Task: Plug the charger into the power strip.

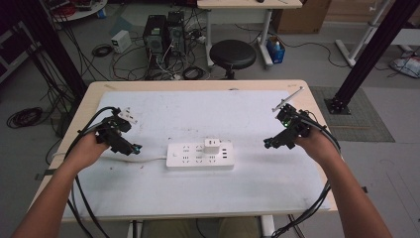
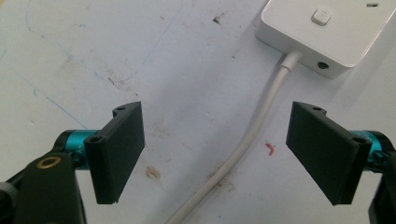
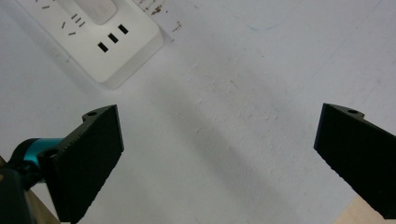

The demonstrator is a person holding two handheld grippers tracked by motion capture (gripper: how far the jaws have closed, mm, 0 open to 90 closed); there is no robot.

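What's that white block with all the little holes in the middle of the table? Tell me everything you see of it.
It is a white power strip, a flat plastic-looking bar lying flat on the white table sheet, long side across the table. Its top carries rows of socket slots, with three USB ports near one end and a square button at the other. A white cable leaves the button end. A small white adapter is plugged in on top. Neither gripper touches it.

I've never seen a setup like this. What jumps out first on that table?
A white power strip lies in the middle of the table, with a small white plug block sitting on it. A person's hands hold two black grippers, the left gripper and the right gripper, one on either side of the strip, both open and holding nothing.
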